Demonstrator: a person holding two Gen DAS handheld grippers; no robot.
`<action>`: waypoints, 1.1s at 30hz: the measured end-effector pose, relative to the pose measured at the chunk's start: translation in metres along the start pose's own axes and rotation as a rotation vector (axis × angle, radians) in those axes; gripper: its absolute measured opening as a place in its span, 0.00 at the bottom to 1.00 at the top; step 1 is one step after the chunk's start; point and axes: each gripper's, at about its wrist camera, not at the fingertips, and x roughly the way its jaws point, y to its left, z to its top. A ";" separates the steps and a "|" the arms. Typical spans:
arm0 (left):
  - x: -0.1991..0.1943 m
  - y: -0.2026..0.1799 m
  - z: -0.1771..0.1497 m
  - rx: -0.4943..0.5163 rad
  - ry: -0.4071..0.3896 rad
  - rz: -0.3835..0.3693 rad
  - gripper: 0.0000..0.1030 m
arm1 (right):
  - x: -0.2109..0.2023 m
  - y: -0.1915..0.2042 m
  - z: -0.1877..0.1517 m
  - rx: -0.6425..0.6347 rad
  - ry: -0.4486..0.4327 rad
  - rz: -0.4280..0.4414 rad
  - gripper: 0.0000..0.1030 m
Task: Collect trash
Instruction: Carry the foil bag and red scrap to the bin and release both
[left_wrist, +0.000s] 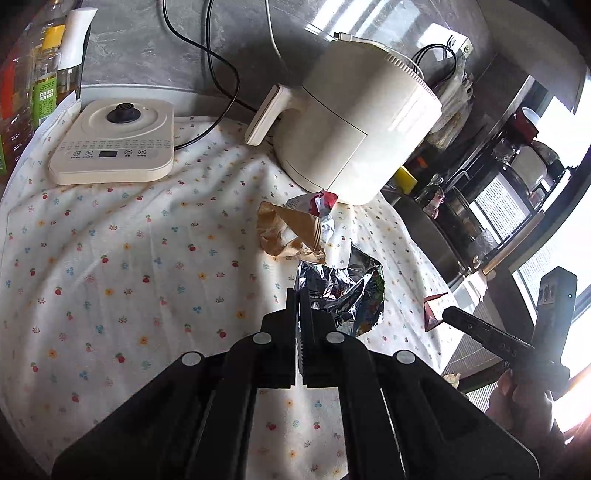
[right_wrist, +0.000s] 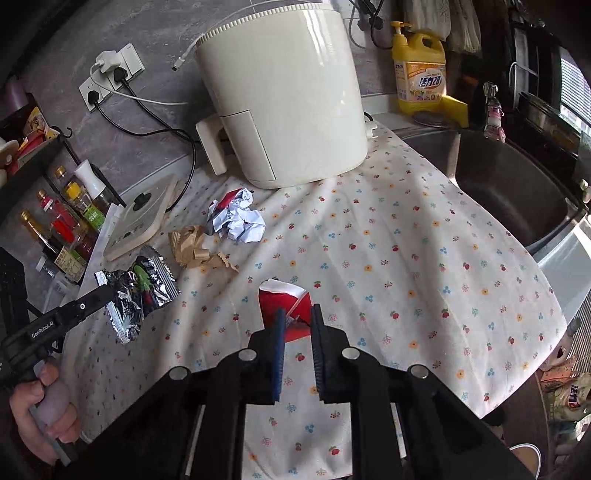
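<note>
I've got the left hand-held gripper (left_wrist: 300, 295) clamped on the crinkled silver foil wrapper (left_wrist: 343, 295) and the right hand-held gripper (right_wrist: 297, 314) pinching the red-and-white paper carton scrap (right_wrist: 282, 301) above the floral-cloth counter (right_wrist: 406, 266), but either thin edge could slip out.

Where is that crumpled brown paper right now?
The crumpled brown paper lies on the flowered cloth, left of centre in the right wrist view, between the white crumpled wrapper and the silver foil packet held by the left gripper.

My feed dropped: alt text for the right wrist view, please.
The right gripper pinches a red wrapper over a floral cloth. Beyond lie crumpled paper and a brown wrapper; the left gripper grips a foil packet.
</note>
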 end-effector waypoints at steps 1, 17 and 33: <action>0.001 -0.010 -0.005 -0.001 0.008 -0.011 0.03 | -0.011 -0.009 -0.005 0.012 -0.007 -0.004 0.13; 0.034 -0.178 -0.090 0.186 0.133 -0.132 0.03 | -0.149 -0.172 -0.113 0.238 -0.048 -0.137 0.13; 0.062 -0.310 -0.187 0.345 0.258 -0.218 0.03 | -0.222 -0.291 -0.227 0.418 -0.031 -0.248 0.14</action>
